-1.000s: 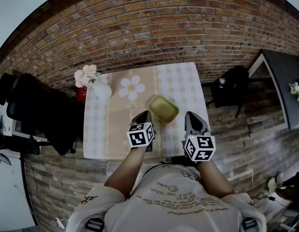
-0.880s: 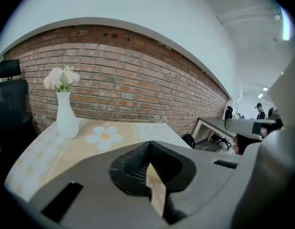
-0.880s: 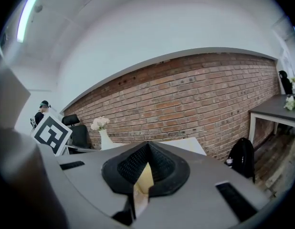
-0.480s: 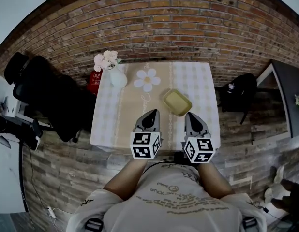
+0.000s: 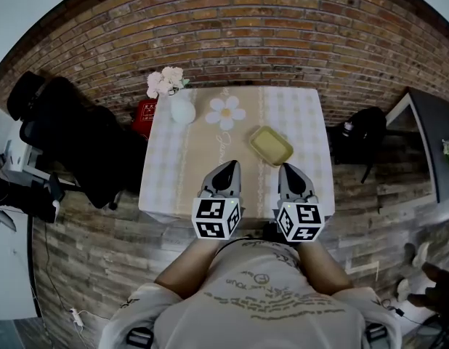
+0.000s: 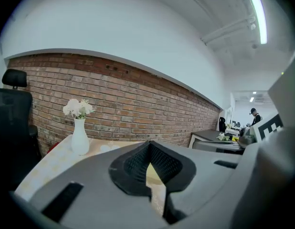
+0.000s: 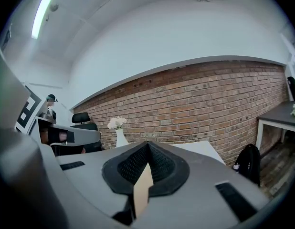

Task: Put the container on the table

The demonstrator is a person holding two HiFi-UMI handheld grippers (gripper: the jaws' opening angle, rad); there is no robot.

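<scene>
Head view: checked worktop (image 5: 174, 180) at frame centre against brick wall (image 5: 232, 42); container (image 5: 271, 145) rests on it, right of centre. Left gripper (image 5: 227, 165) and right gripper (image 5: 289, 167), below: jaws pressed together, empty.

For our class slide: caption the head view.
Yellow container sits on the checked table, beyond the shut left gripper and right gripper.

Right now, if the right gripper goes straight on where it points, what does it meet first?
Likely the yellow rectangular container, at its near corner, on the checked-cloth table ahead of the right gripper. Depth is unclear; it might pass that corner and touch the cloth.
</scene>
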